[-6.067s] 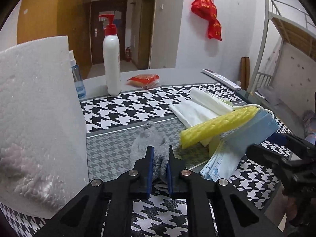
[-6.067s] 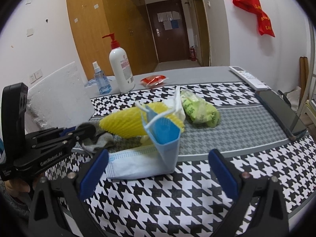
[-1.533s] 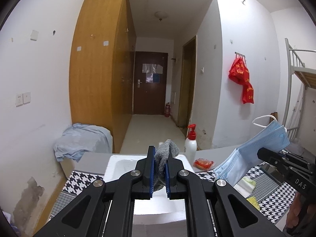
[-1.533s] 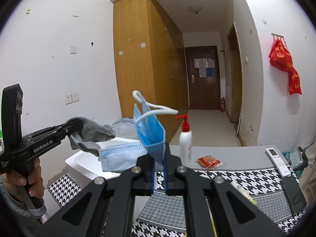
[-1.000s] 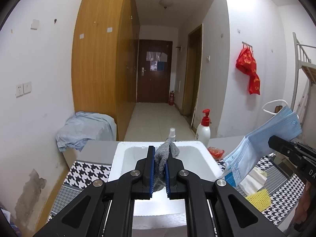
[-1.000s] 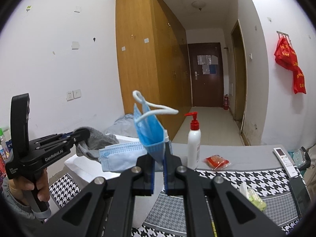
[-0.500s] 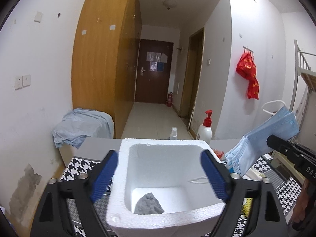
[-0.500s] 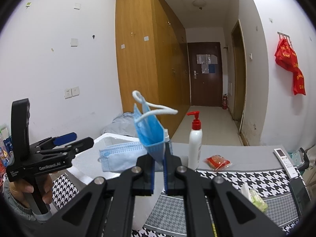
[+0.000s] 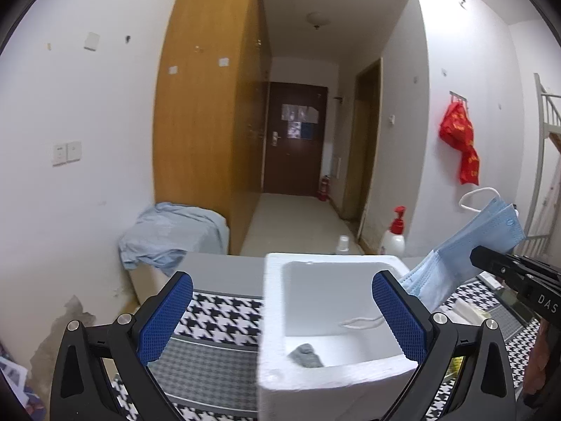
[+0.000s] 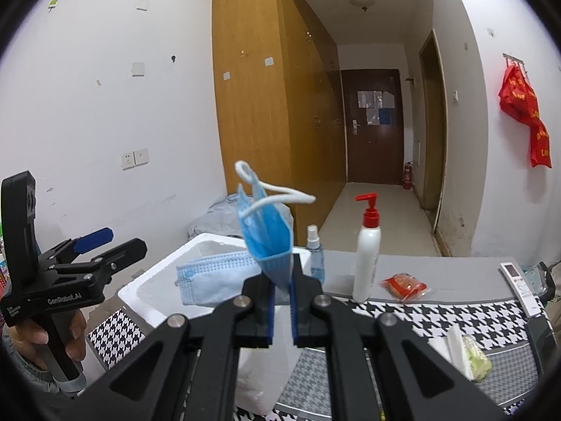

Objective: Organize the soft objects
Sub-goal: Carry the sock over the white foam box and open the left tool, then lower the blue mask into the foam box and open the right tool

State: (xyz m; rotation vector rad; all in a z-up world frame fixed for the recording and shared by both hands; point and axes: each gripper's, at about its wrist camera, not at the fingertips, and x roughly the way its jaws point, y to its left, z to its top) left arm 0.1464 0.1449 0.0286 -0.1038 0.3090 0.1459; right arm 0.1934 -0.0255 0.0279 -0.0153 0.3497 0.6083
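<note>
A white foam box (image 9: 336, 365) stands on the houndstooth table, and a grey glove (image 9: 304, 351) lies on its floor beside a white loop (image 9: 357, 321). My left gripper (image 9: 282, 301) hovers over the box's left rim; its jaws are opening wide and nothing is between them. In the right wrist view the left gripper (image 10: 105, 244) shows at the left, held by a hand. My right gripper (image 10: 282, 298) is shut on a stack of blue face masks (image 10: 264, 235), which hangs over the box's right rim (image 10: 154, 280). The masks (image 9: 466, 256) also show at the right of the left wrist view.
Behind the box stand a white pump bottle (image 10: 366, 263) and a small spray bottle (image 10: 315, 252). A red packet (image 10: 403, 286), a remote (image 10: 522, 287), white tissue and a green packet (image 10: 475, 354) lie on the table at the right. A light blue cloth (image 9: 168, 231) is heaped beyond the table.
My left gripper opened and the grey glove dropped into the foam box; it then drifted left over the box's left rim. The right gripper kept its hold on the masks.
</note>
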